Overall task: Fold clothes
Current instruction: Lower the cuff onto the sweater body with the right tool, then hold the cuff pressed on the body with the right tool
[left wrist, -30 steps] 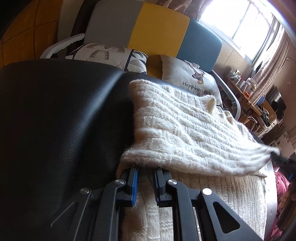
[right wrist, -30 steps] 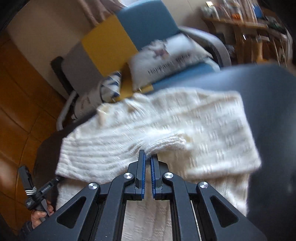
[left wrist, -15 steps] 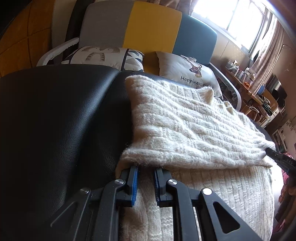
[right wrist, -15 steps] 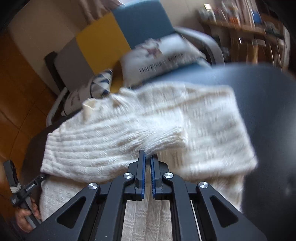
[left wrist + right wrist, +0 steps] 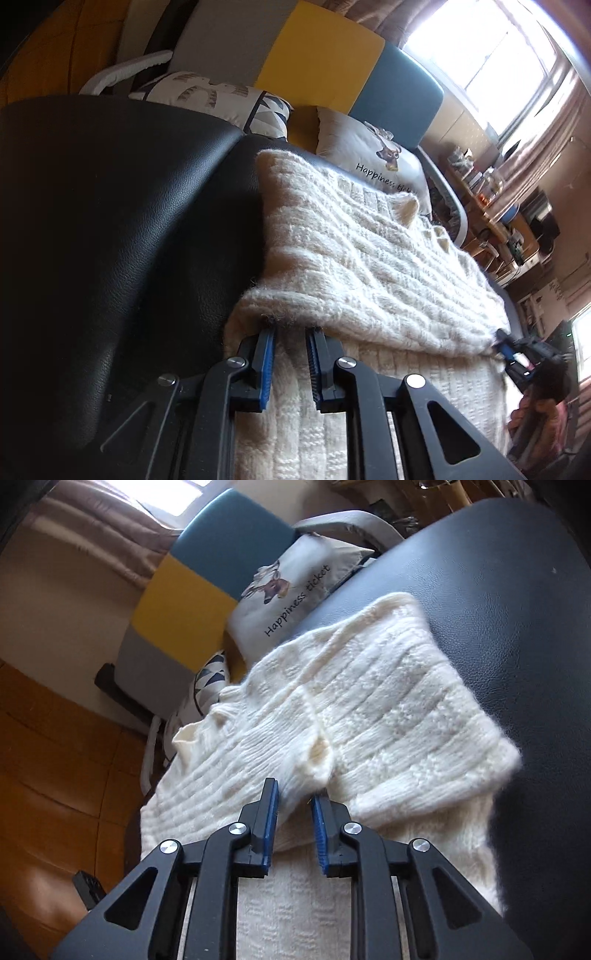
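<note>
A cream knitted sweater (image 5: 369, 266) lies on a black leather surface (image 5: 110, 221), its upper part folded down over the lower part. My left gripper (image 5: 290, 332) sits at the left end of the folded edge. Its jaws are opening, and the fluffy edge drapes over the tips with a bare gap between the pads. My right gripper (image 5: 294, 797) is at the sweater's (image 5: 388, 716) fold near a sleeve end. Its jaws are opening too, and a lobe of knit rests loosely between the pads. In the left wrist view the right gripper (image 5: 505, 346) shows at the far end of the fold.
Behind the surface stands a grey, yellow and blue chair back (image 5: 317, 62) with a printed cushion (image 5: 373, 158) and a patterned cushion (image 5: 207, 96). A cluttered shelf (image 5: 495, 199) runs along the right wall. Wooden flooring (image 5: 48, 775) lies to the left. A person's hand (image 5: 535, 417) holds the right gripper.
The right gripper has sunk toward the sweater, rolled, and gone from shut to parted jaws. The folded flap now lies flat. The left jaws have widened slightly and that hand has barely moved.
</note>
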Demonstrator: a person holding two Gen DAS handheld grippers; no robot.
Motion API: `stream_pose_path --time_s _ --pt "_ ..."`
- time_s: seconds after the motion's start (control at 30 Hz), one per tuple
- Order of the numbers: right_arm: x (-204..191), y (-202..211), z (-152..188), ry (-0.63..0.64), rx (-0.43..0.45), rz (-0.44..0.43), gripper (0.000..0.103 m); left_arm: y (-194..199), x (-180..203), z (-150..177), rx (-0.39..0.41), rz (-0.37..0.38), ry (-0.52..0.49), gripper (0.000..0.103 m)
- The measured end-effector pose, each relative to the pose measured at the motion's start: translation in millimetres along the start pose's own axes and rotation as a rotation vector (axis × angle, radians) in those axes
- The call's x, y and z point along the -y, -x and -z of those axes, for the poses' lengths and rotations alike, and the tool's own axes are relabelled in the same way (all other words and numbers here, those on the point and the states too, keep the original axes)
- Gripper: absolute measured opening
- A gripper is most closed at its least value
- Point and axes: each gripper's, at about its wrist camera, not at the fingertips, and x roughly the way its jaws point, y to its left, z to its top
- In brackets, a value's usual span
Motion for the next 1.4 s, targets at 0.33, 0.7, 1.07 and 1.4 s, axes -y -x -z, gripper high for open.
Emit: stream_pose_path --time_s 0.33,0.7,1.07,1.4 --pt "-46.2 -5.2 -1.0 0.252 0.002 0.174 0.012 2.9 -4.6 5.2 0.032 -0.030 0.009 0.017" --pt "-58.4 -17.9 2.1 0.361 -0.037 0.249 0.012 6.9 6.8 10.7 0.056 0.019 0.001 0.019" --pt "-68.2 -30.9 14.1 0.433 -0.071 0.257 0.012 10.8 -12.5 16.7 0.141 -0.071 0.119 0.016" --pt "-44.5 -25.7 6.1 0.265 -0.066 0.145 0.012 36.1 -22.9 26.4 0.123 0.061 0.181 0.022"
